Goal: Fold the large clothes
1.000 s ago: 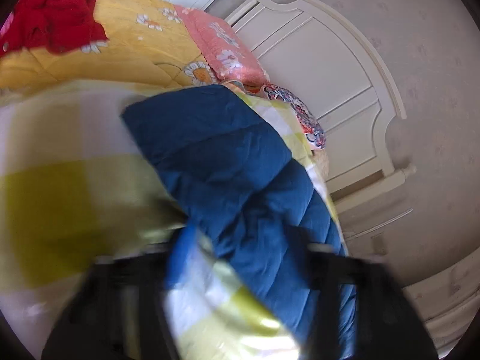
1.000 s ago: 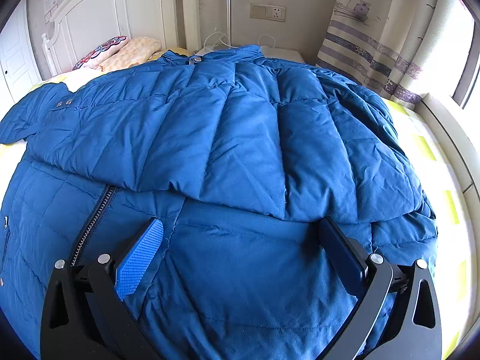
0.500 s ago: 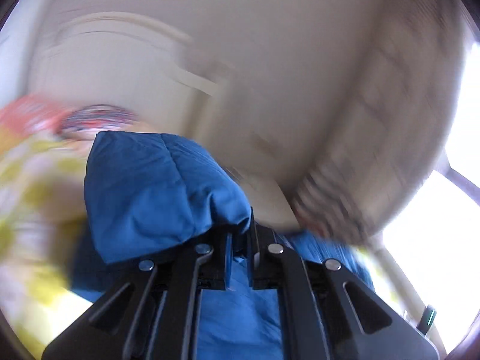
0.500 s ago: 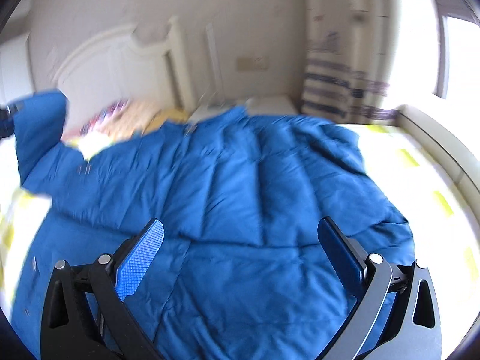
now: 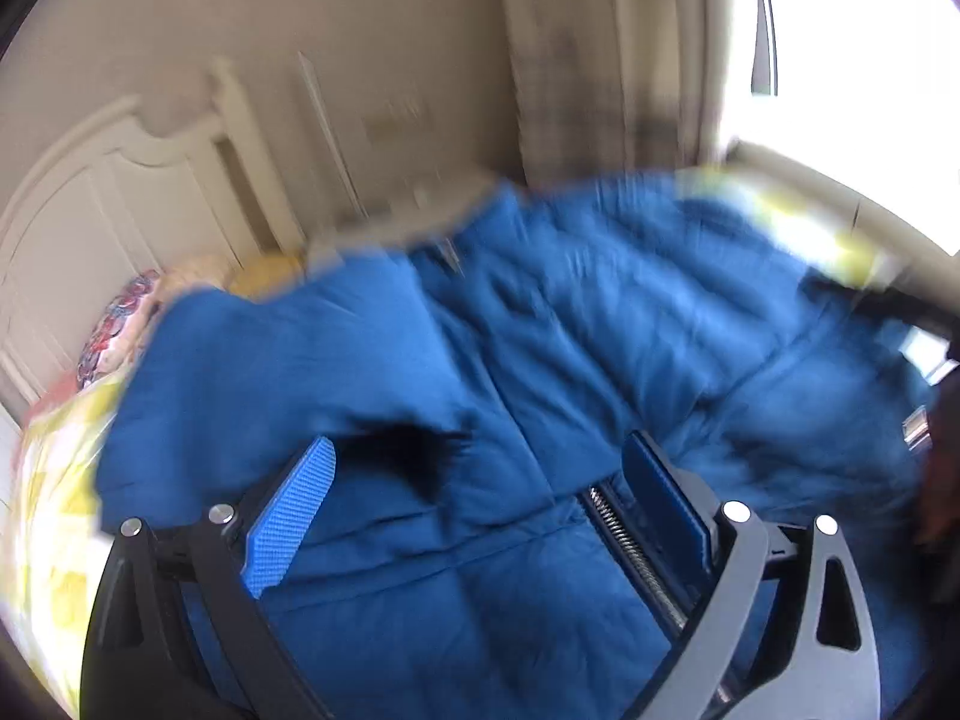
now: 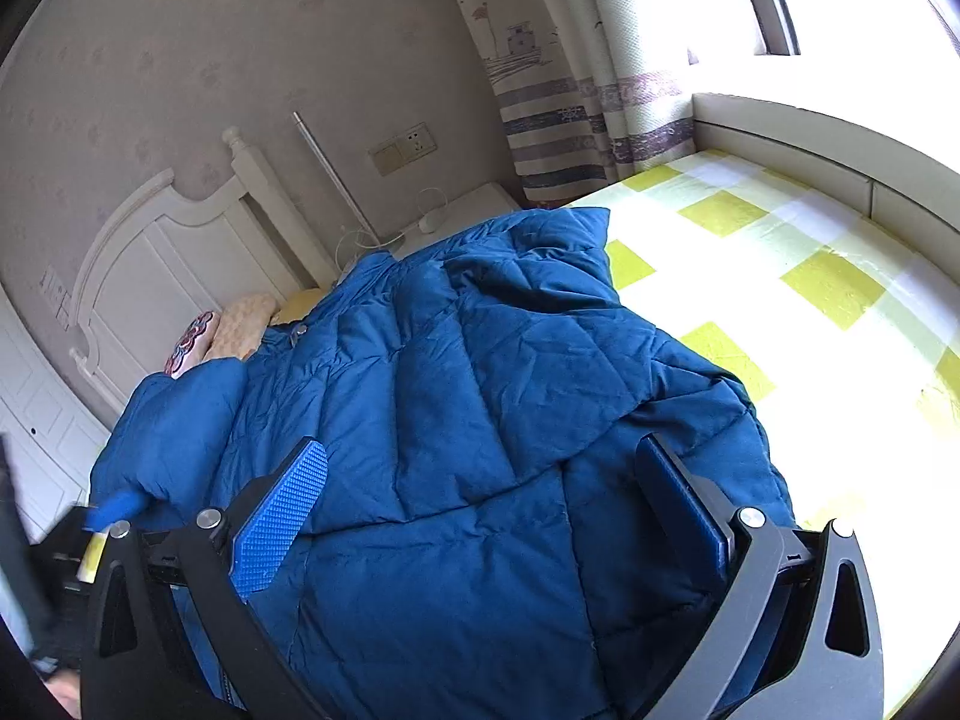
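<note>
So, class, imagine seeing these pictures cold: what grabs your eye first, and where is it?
A big blue puffer jacket fills the middle, spread over a yellow-and-white checked bedsheet. The open right tongs frame it in the foreground. Behind stand a white headboard and a striped curtain.

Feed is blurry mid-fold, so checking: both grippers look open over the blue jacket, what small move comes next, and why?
Probably lower the left gripper, which has just been opening with nothing between its fingers, onto the left sleeve and press it flat: it still lies bunched and puffed on the blue jacket. The right gripper is open too.
</note>
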A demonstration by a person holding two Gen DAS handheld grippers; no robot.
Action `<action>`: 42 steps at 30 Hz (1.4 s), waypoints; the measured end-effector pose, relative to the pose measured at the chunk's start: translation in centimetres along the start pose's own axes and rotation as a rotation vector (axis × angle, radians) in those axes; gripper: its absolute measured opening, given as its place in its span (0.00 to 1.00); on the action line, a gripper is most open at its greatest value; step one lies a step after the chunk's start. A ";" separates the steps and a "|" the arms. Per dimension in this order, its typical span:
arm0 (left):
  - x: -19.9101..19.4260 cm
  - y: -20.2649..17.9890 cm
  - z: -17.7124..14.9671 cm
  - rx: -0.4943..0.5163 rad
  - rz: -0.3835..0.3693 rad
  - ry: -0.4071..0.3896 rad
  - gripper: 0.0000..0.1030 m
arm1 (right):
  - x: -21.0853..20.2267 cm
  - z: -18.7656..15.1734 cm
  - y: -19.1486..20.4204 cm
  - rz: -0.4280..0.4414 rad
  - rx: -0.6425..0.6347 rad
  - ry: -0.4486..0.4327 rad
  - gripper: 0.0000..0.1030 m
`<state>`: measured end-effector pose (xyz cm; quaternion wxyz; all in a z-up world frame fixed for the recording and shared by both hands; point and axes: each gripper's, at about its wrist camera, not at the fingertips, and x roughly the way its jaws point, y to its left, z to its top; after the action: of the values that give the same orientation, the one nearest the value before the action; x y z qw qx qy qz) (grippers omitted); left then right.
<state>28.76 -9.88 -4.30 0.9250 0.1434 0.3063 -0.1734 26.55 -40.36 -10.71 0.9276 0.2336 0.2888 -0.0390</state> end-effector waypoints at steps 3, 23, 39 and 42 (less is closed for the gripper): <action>-4.1 4.8 -0.8 -0.193 0.121 -0.067 0.98 | 0.1 -0.1 0.0 0.000 0.002 0.003 0.96; 1.9 12.1 -9.4 -0.456 0.303 0.310 0.98 | 0.9 -1.2 3.9 -0.068 -0.215 0.042 0.95; 3.3 14.0 -11.0 -0.530 0.226 0.320 0.98 | 2.4 -7.9 21.1 -0.091 -0.995 0.013 0.93; 3.3 14.2 -11.1 -0.529 0.226 0.319 0.98 | 3.1 -8.5 24.2 -0.085 -1.090 -0.023 0.93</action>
<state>31.34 6.27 -12.61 0.8840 -0.0435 0.4637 0.0406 29.74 -14.80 -8.68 0.9151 -0.2932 0.2660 0.0765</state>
